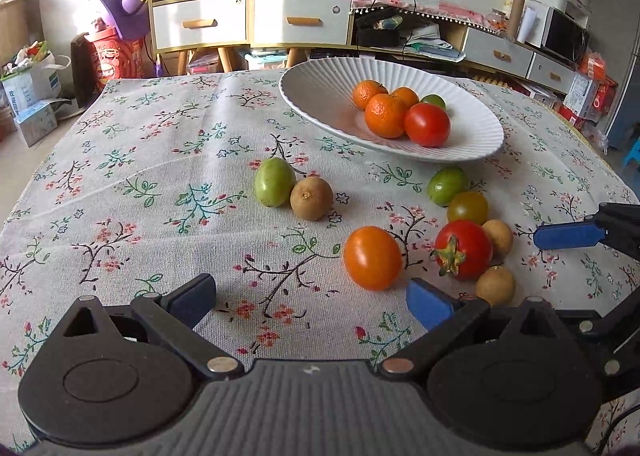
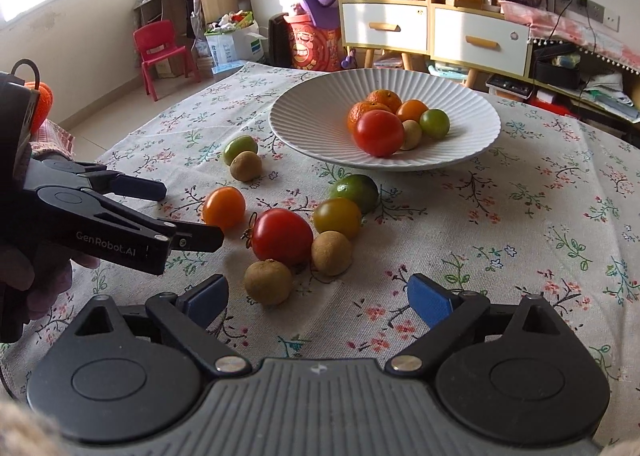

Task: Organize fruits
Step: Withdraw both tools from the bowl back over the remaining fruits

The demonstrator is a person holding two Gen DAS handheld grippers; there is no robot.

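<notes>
Fruit half sorted: some in the ribbed white dish point(image 2: 312, 104), the rest loose on the floral cloth point(image 2: 520, 240).

Both claws gape wide and hold nothing: left gripper point(image 1: 312, 298), right gripper point(image 2: 318, 294). The dish, toward the table's far edge, holds glossy tomatoes and dimpled mandarins. Near the middle lie 9 loose pieces, among them a smooth red tomato point(image 2: 282, 234), an orange tomato point(image 2: 223, 207) and a matte, rough-skinned brown fruit point(image 2: 268, 282).
</notes>
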